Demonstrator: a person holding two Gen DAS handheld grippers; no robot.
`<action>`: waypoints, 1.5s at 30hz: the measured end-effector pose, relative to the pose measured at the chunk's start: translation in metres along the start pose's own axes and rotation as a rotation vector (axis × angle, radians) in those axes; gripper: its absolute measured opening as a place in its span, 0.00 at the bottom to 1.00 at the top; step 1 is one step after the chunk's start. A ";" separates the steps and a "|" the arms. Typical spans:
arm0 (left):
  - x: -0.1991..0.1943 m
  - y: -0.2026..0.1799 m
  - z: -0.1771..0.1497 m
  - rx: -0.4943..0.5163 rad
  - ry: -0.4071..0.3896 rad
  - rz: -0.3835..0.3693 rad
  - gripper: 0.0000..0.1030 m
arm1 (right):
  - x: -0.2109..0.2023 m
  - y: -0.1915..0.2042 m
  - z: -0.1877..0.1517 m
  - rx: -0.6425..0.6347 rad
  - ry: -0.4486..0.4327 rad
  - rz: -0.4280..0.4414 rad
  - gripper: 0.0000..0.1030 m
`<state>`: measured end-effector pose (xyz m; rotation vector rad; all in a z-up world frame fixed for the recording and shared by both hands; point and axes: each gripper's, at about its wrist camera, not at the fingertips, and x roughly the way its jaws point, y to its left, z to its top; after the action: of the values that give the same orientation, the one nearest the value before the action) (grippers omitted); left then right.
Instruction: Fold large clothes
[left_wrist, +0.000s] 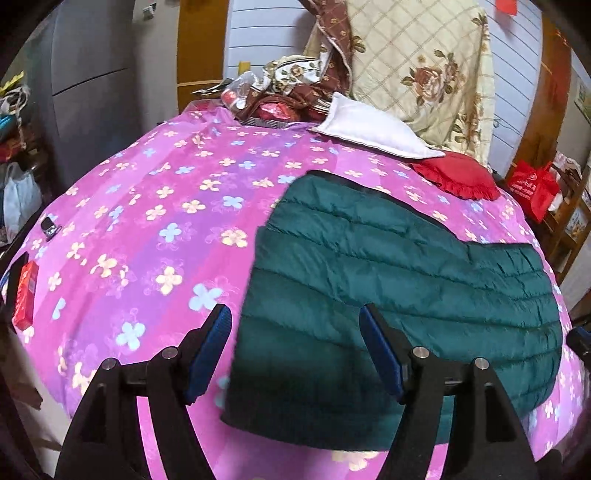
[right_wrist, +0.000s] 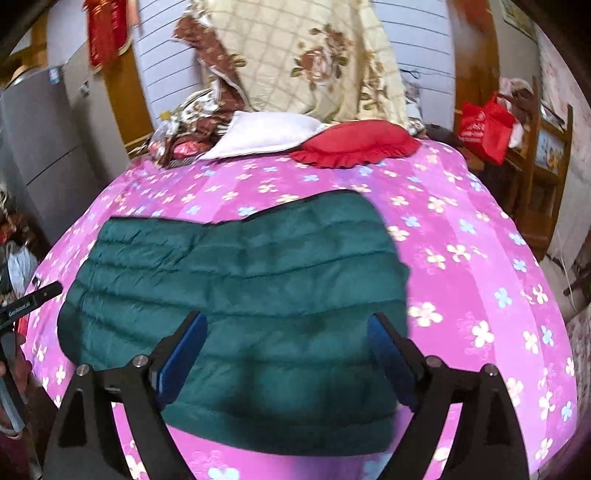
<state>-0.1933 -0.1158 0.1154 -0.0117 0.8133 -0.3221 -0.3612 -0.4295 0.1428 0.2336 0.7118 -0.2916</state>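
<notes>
A dark green quilted puffer jacket (left_wrist: 388, 280) lies flat on a pink flowered bedsheet (left_wrist: 147, 229), folded into a broad shape with one part sticking out to the side. It also shows in the right wrist view (right_wrist: 240, 295). My left gripper (left_wrist: 295, 325) is open and empty, above the jacket's left edge. My right gripper (right_wrist: 286, 332) is open and empty, above the jacket's near half. The bedsheet also shows in the right wrist view (right_wrist: 480, 258).
At the bed's far end lie a white pillow (left_wrist: 369, 129), a red frilled cushion (left_wrist: 458, 177), and a cream flowered quilt (left_wrist: 417, 66). A red box (left_wrist: 26, 295) sits at the bed's left edge. A red bag (right_wrist: 484, 125) hangs on wooden shelves at the right.
</notes>
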 end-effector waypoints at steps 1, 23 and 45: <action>-0.002 -0.004 -0.003 0.008 -0.009 0.001 0.51 | 0.000 0.008 -0.003 -0.008 -0.003 0.006 0.89; -0.017 -0.053 -0.021 0.107 -0.094 0.066 0.51 | 0.007 0.061 -0.017 -0.030 -0.043 -0.039 0.91; -0.013 -0.066 -0.021 0.115 -0.106 0.068 0.51 | 0.019 0.061 -0.014 -0.019 -0.025 -0.072 0.91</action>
<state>-0.2356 -0.1727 0.1190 0.1051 0.6875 -0.3013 -0.3347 -0.3715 0.1264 0.1860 0.6985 -0.3559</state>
